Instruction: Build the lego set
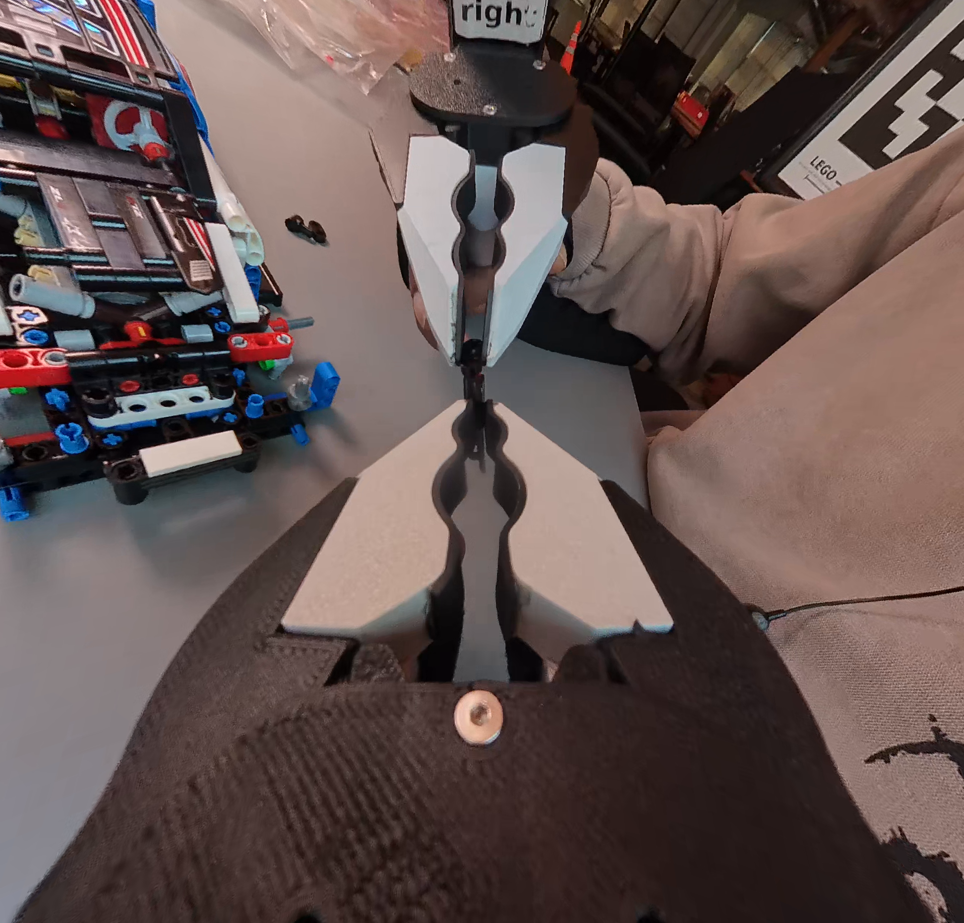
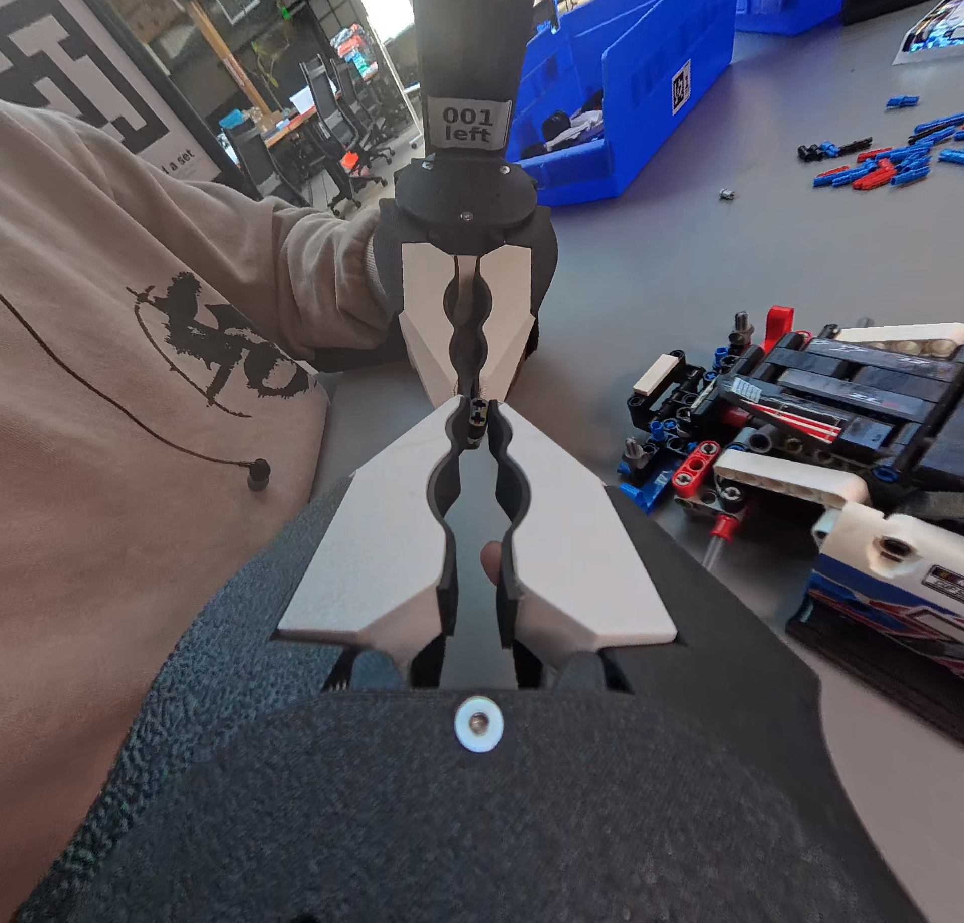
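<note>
Between my two claw tips, held in the air above the grey desk [image 1: 339, 178], sits a tiny black lego piece [image 1: 473, 376]; it's pinched from both ends, w/ my left claw [image 1: 474, 407] clenched on its near end and my right claw [image 1: 472, 358] clenched on the far end, tips almost nose to nose. Right wrist view shows the same thing mirrored: right claw [image 2: 476, 407] closed on the small dark part [image 2: 478, 418], which has a cross-shaped hole, and the left claw [image 2: 472, 389] opposite; can't tell whether it's one piece or two being pushed together.

Handling, my guess: hard plastic, stiff, v. light, smooth enough to squirt out sideways if the tips squeeze off-centre; not fragile, but so small that a drop means hunting for it on the desk. Best hold is right at the claw tips, flat sides of the part against the pads, axis in line w/ both claws so any push goes straight through.

Half-built car model [image 1: 120, 272] stands on the desk to my left, well apart from the claws; it's bulkier, rigid overall, though stuck-out pins and panels could pop off if bumped. One stray black connector [image 1: 306, 229] lies on the desk btwn model and claws; loose blue and red pins [image 2: 887, 162] are scattered farther off, near the blue bins [image 2: 652, 89].
</note>
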`<state>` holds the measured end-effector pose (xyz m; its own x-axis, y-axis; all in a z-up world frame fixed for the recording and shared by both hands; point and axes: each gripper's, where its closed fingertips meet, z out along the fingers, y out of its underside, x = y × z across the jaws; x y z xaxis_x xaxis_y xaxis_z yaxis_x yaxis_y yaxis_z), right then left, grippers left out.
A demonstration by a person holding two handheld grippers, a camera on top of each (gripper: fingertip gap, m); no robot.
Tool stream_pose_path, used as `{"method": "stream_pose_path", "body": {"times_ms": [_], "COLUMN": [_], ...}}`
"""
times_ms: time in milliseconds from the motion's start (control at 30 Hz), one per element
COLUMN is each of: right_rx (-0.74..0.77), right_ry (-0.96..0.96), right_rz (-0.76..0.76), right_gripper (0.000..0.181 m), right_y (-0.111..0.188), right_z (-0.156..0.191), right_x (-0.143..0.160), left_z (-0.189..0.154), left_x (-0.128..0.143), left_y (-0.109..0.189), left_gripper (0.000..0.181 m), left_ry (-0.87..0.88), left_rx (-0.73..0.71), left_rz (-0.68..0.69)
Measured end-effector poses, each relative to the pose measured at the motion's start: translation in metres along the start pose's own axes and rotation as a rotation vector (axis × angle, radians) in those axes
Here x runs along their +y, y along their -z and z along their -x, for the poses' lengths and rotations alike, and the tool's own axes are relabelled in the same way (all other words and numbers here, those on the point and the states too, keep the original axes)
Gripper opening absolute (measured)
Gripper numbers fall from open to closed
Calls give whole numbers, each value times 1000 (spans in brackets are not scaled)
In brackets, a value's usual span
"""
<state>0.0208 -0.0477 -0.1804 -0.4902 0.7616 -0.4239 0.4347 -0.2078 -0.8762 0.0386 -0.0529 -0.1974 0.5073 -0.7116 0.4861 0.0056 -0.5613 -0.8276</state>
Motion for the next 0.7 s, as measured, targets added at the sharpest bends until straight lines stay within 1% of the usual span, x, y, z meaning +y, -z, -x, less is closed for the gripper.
{"method": "stream_pose_path", "body": {"times_ms": [200, 433, 500, 700], "right_rx": [-15, -33, -33, -2], "right_ry": [-75, -232, -236, -205], "right_rz": [-134, -397, -430, -483], "right_gripper": [5, 5, 5, 6], "right_y": [4, 5, 4, 5], "right_z": [-1, -7, -8, -8], "right_x": [-16, -46, -51, -58], "left_z": [1, 1, 1, 2], "left_x": [-17, -42, -46, -52], "left_y": [8, 22, 24, 27], "left_gripper": [0, 0, 0, 0], "left_ry": [44, 151, 184, 206], "left_rx": [1, 38, 52, 44], "left_rz": [-112, -301, -338, -388]}}
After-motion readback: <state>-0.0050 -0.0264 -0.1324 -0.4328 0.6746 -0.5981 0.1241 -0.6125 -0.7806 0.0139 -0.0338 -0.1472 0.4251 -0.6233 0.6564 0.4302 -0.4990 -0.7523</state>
